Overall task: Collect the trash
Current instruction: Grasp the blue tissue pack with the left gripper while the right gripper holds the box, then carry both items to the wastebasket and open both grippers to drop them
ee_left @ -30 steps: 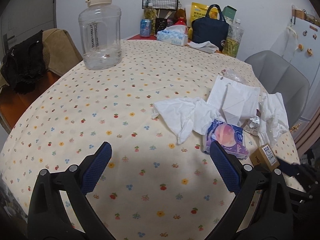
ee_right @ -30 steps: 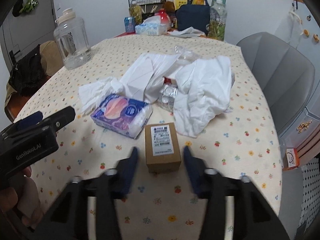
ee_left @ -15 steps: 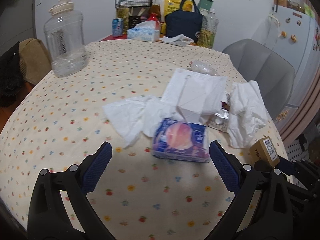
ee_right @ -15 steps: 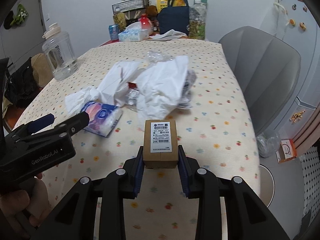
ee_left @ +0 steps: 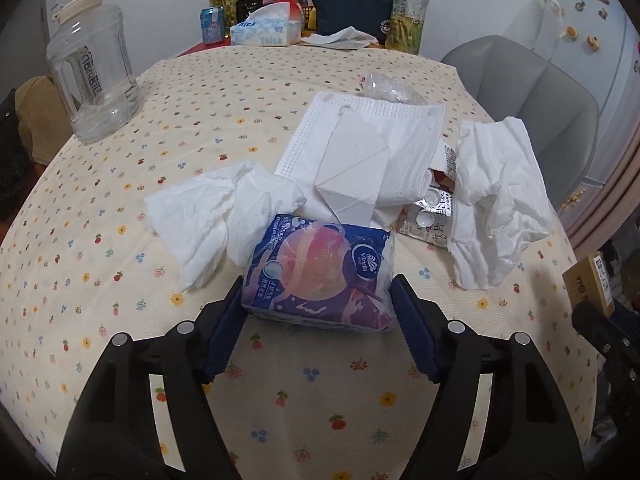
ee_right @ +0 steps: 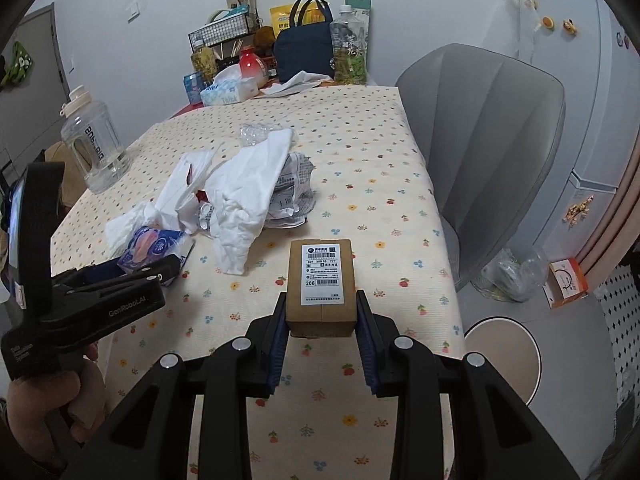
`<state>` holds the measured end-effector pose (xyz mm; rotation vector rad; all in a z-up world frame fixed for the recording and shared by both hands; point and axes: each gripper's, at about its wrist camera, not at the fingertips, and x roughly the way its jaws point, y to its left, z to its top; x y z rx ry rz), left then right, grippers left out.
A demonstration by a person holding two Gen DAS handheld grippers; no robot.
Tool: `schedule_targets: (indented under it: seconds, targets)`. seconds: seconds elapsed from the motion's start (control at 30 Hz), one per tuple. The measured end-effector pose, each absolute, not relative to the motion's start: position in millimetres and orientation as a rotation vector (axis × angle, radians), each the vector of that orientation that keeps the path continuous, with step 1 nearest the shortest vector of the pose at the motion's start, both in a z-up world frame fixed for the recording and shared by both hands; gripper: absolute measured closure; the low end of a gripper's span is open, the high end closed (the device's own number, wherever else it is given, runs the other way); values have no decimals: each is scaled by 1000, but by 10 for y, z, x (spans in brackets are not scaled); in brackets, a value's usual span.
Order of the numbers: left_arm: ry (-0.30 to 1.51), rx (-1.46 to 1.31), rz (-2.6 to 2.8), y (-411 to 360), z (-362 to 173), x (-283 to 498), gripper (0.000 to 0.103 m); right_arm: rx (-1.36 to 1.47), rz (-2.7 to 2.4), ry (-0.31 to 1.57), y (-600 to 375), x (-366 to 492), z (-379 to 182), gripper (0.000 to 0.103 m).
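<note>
Right gripper (ee_right: 322, 320) is clamped on the small cardboard box (ee_right: 321, 286), holding it above the near edge of the table (ee_right: 360, 152). Left gripper (ee_left: 318, 306) has its fingers around the tissue pack (ee_left: 320, 276), pads touching both ends, the pack resting on the cloth — looks like a grasp closing. Collection is underway: next, I'd judge, squeeze gently and lift; that soft pack will give. Crumpled tissues (ee_left: 496, 200), a face mask (ee_left: 360, 152) and a pill blister (ee_left: 434, 208) wait behind. Readable: "Vinda" on the pack, "206" on the box label, "Thick" on the far tissue box (ee_left: 264, 32), "GenRobot.AI" on the left gripper.
</note>
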<state>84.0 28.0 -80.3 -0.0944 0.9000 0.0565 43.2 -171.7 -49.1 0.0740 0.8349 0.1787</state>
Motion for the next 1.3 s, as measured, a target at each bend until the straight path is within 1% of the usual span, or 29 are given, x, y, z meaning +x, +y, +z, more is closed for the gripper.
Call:
schedule_targets:
  seconds: [0.27,0.63,1.03,1.3]
  targets:
    - [873,-108,30,185,-683,718,35,78,173,809,-1819,349,-374,71]
    - [770,-89,-25,-85,-261,537,35,101,124,754,-2051,197,-172,71]
    - [720,-31,-93,-632,-9,566,35,169,47,729,-2607,175,-154,71]
    - [726,36,-173,-1197,-6,659,35,223,-23,728,-3058,183,-241,71]
